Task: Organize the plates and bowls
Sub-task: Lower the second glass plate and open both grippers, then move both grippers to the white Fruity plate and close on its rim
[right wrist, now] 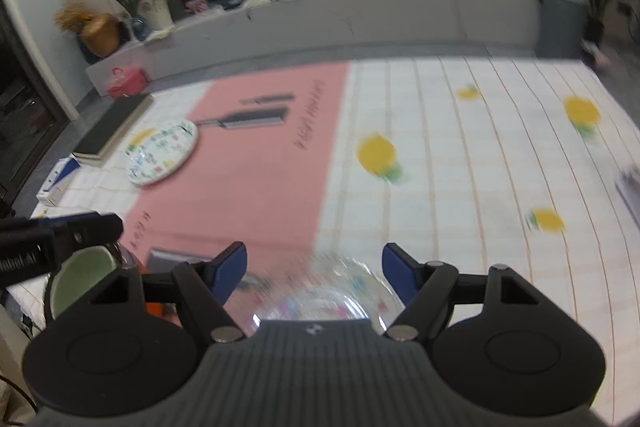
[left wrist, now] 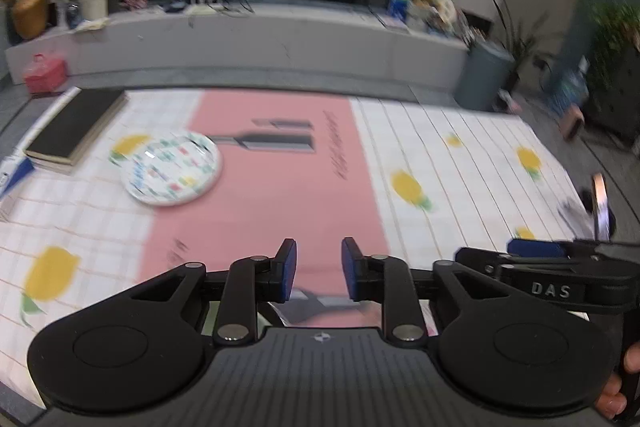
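Note:
A patterned plate [left wrist: 173,169] lies on the table at the left, by the pink mat; it also shows in the right wrist view [right wrist: 162,151]. My left gripper [left wrist: 319,269] hovers open and empty over the pink mat [left wrist: 272,179]. My right gripper [right wrist: 313,269] is open, with a second patterned plate [right wrist: 328,291] lying blurred on the table below and between its fingers; I cannot tell if they touch it. A green bowl [right wrist: 82,281] sits at the near left, under the other gripper's body [right wrist: 56,239].
A dark book [left wrist: 74,125] lies on a stack at the table's far left. The lemon-print tablecloth [right wrist: 480,155] covers the right half. A grey TV bench [left wrist: 260,39] runs behind the table, with a bin [left wrist: 482,75] at the right.

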### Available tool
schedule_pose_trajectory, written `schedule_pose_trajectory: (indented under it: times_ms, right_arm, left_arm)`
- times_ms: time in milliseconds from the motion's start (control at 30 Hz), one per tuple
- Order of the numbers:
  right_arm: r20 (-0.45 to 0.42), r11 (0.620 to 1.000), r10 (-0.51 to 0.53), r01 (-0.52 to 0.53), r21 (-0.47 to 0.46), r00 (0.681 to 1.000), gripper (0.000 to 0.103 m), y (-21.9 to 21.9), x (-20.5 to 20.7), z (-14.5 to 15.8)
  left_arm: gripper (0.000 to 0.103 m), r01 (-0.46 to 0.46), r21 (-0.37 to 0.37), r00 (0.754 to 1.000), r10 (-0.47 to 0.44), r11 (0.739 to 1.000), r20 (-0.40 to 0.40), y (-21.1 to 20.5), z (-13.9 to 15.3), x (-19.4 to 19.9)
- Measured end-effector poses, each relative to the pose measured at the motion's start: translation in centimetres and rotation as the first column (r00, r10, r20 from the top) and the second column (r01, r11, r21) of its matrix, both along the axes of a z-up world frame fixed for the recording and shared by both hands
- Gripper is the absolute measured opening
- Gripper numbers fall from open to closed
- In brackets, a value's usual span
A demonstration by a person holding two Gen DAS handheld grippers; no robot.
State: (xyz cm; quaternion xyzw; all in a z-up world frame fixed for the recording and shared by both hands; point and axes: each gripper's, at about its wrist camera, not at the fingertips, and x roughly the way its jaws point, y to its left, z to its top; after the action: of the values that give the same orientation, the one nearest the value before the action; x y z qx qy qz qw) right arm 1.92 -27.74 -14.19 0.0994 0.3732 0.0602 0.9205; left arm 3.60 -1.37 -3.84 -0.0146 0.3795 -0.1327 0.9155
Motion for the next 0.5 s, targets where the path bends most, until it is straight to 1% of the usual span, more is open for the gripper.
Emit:
schedule_pose_trajectory:
  times_ms: [33, 133, 200, 267, 300, 333, 367, 467, 500]
  right_arm:
    - [0.017, 1.0, -0.011, 0.011, 0.002, 1.0, 0.074, 0.4, 0.4, 0.4]
    - [0.064, 0.999, -0.028, 0.027, 0.017, 0.998, 0.074, 1.7, 1.8, 1.7]
    - [0.087, 1.0, -0.01, 0.009, 0.012, 0.996, 0.074, 2.8, 3.0, 2.5]
    - [0.099, 1.0, -0.007, 0.006, 0.012, 0.995, 0.074, 3.8, 4.3, 3.0]
    - [0.104, 1.0, -0.003, 0.001, 0.023, 0.995, 0.076, 4.2, 4.9, 3.3]
    - [0.108, 0.999, 0.005, -0.009, 0.038, 0.994, 0.084, 4.7, 5.5, 3.5]
    - [0.11, 0.998, 0.016, -0.022, 0.056, 0.994, 0.092, 5.2, 6.2, 3.6]
    - [0.082, 0.996, 0.024, -0.031, 0.08, 0.996, 0.096, 6.9, 8.6, 3.8]
    - [0.062, 0.997, 0.027, -0.032, 0.077, 0.998, 0.097, 7.5, 9.5, 3.6]
  left_arm:
    - [0.03, -0.022, -0.017, 1.0, 0.022, 1.0, 0.008, 0.9, 0.4, 0.5]
    - [0.039, -0.093, -0.076, 0.995, 0.096, 0.993, 0.038, 3.9, 1.6, 1.7]
    - [0.047, -0.106, -0.08, 0.992, 0.111, 0.991, 0.061, 5.5, 2.2, 2.6]
    - [0.051, -0.127, -0.054, 0.987, 0.132, 0.99, 0.089, 6.8, 2.7, 3.4]
    - [0.053, -0.137, -0.04, 0.986, 0.141, 0.99, 0.095, 7.4, 2.9, 3.9]
    - [0.055, -0.144, -0.036, 0.985, 0.146, 0.989, 0.095, 8.1, 3.0, 4.4]
    - [0.059, -0.147, -0.041, 0.984, 0.15, 0.988, 0.094, 8.7, 3.0, 4.9]
    - [0.074, -0.163, -0.097, 0.983, 0.171, 0.982, 0.074, 10.8, 2.6, 6.7]
    - [0.075, -0.169, -0.114, 0.983, 0.176, 0.979, 0.06, 11.4, 2.3, 7.3]
